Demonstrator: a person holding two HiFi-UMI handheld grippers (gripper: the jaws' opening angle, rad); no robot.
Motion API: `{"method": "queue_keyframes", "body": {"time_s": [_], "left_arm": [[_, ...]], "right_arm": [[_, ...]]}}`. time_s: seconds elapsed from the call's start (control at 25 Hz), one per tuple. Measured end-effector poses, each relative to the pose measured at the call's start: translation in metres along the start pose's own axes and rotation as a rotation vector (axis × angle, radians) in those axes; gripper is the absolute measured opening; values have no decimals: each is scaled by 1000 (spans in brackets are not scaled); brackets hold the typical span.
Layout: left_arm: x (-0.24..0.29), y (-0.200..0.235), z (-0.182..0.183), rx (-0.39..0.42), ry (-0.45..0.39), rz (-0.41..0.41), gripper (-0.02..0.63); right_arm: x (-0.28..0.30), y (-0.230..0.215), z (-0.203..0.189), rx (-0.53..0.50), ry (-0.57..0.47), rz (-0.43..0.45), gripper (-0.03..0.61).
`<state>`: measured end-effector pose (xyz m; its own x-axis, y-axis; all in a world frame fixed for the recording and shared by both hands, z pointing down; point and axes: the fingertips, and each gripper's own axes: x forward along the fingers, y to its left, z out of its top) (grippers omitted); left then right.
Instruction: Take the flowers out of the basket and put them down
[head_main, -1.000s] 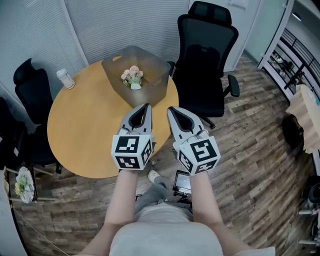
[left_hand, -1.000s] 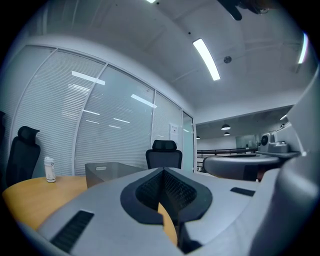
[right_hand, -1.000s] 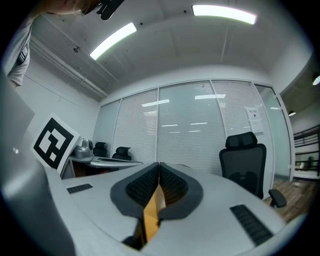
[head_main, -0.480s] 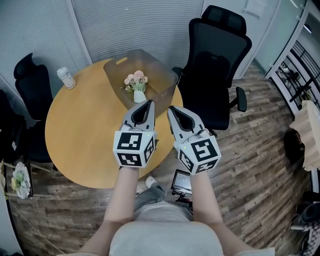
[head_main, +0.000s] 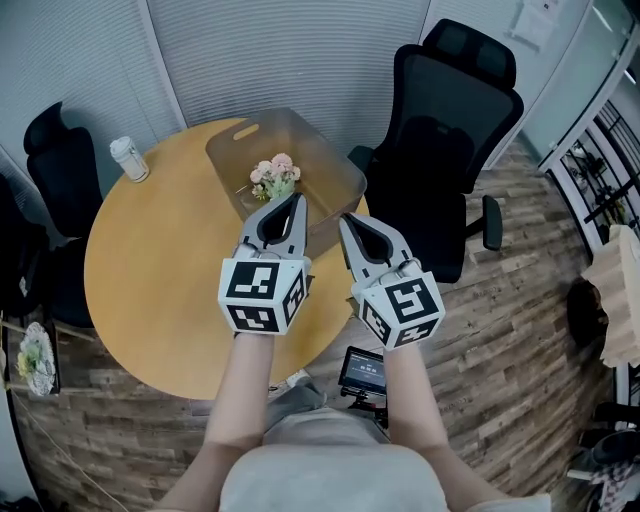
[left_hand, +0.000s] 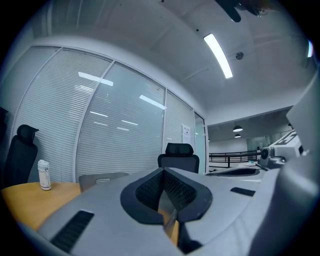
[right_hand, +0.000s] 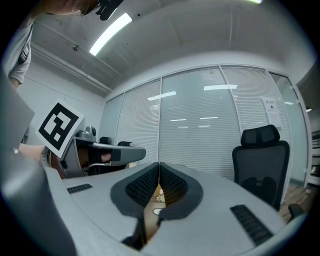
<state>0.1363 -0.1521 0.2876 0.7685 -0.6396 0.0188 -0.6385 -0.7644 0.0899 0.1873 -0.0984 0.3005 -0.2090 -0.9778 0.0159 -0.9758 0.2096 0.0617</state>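
Both pairs of jaws were found pressed shut with nothing between them. The left gripper (head_main: 296, 198) and the right gripper (head_main: 344, 217) were held level and side by side.

Most of the risk was judged to lie with the basket (head_main: 335, 185), just ahead of both jaw tips. It looked light, so it could be shoved across the table (head_main: 150, 280) or tipped if its near wall were struck by the closed tips. The flowers (head_main: 273, 176), inside the basket just beyond the left jaws, could be knocked over or crushed if the jaws were not opened before being lowered in, or were closed on the blooms rather than lower down.

The table top, below the jaws, was seen as round, smooth and honey-coloured, with a wood look. The basket was a thin-walled tub of smoky translucent plastic, its sides flared and a handle slot cut in the far wall. The flowers formed a small soft bunch — pale pink heads over green leaves. Whether a pot held them could not be told. The pads (left_hand: 150, 189) were dark and cross-hatched.
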Motion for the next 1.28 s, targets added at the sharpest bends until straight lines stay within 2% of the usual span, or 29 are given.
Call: {"method": "queue_keyframes", "body": {"time_s": [0.32, 0.56, 0.88, 1.16, 1.28], "left_arm": [[25, 38, -3, -62, -8, 55, 5], [44, 60, 2, -89, -15, 58, 5], [73, 70, -2, -110, 32, 57, 5], [92, 78, -12, -122, 76, 124, 5], [103, 83, -21, -129, 131, 148, 5]], "right_arm": [[46, -11, -8, -8, 27, 64, 25], [70, -19, -14, -3, 47, 84, 25], [85, -32, -17, 6, 65, 98, 25], [98, -47, -10, -8, 49, 154, 25], [109, -53, -9, -5, 51, 195, 25]]}}
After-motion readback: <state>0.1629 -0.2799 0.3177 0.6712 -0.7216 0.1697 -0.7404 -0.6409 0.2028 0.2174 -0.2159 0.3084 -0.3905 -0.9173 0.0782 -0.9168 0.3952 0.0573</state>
